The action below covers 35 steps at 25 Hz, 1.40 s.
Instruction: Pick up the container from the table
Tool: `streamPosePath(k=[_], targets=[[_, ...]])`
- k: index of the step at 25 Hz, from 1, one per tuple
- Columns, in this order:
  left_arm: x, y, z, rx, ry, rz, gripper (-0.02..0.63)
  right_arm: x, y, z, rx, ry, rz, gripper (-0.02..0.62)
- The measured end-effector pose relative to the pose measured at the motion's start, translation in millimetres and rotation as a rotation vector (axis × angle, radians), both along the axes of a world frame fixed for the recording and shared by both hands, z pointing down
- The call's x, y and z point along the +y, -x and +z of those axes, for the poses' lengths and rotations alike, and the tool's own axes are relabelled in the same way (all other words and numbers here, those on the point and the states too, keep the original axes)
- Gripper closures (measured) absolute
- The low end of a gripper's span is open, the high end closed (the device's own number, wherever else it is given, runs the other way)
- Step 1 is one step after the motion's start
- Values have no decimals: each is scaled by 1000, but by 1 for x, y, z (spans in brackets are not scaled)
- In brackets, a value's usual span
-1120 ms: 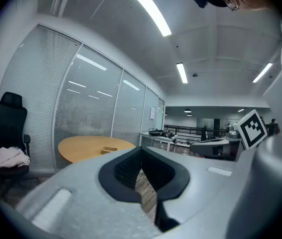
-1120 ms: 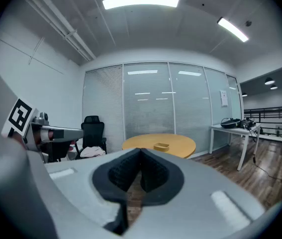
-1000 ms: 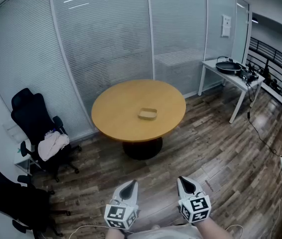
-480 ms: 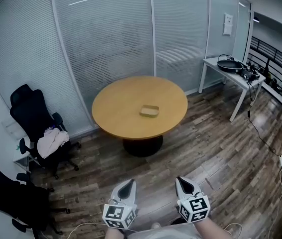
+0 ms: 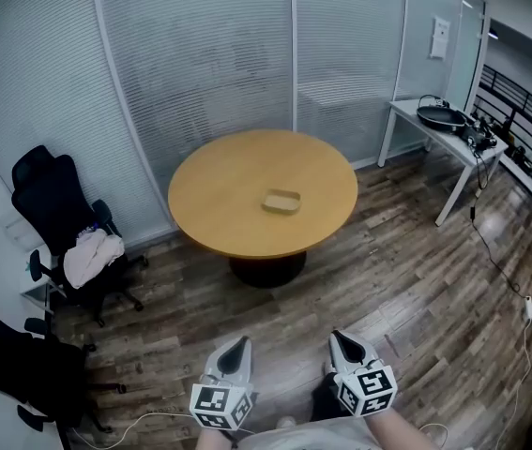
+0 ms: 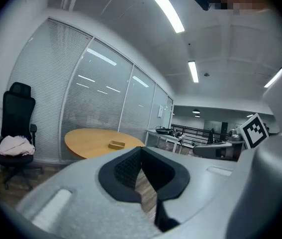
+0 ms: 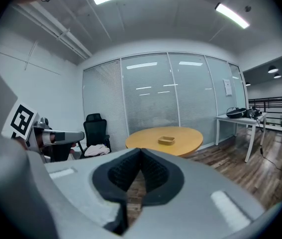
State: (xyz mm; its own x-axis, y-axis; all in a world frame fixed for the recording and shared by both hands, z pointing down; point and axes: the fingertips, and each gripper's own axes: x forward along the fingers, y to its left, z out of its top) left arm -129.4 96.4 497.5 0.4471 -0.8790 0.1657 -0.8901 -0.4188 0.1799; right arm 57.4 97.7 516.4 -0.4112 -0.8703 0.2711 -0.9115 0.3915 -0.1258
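The left gripper, a grey two-jaw tool with a marker cube at its back, has its black ribbed pads pressed together with nothing between them. The right gripper is the same: jaws closed tight and empty. Both hang low over the dark wood-plank floor, side by side, touching nothing and well apart from the round yellow wooden table.

The small shallow tan rectangular container sits on that table near its middle, a little toward the right, with bare tabletop all round it. Each gripper view has it straight ahead across the room.

To the left of the table stands a black office chair with a pale crumpled cloth on its seat. A white desk stands against the frosted glass wall to the right.

Compared with a second ago, the table and container sit slightly higher in the head view and the chair has slid a little toward the left. The grippers keep much the same place at the bottom edge, jaws as closed as they were.
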Motion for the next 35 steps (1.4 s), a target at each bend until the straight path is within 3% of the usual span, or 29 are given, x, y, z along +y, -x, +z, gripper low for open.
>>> streamPosePath(k=[10,18,24,35], targets=[[-111,-25,-9,-47,-12,-120,600,-129,-24,1,-24,-9,-143,592],[-225,-98,-20,-57,-24,-159,600,-259,-82,-7,-58,14,-222,592],[-286,-131,-12,-45,0,-188,600,-325,-119,1,-39,41,-233,592],[-402,-122,12,-27,34,-166,600,-432,-115,23,-8,81,-208,592]])
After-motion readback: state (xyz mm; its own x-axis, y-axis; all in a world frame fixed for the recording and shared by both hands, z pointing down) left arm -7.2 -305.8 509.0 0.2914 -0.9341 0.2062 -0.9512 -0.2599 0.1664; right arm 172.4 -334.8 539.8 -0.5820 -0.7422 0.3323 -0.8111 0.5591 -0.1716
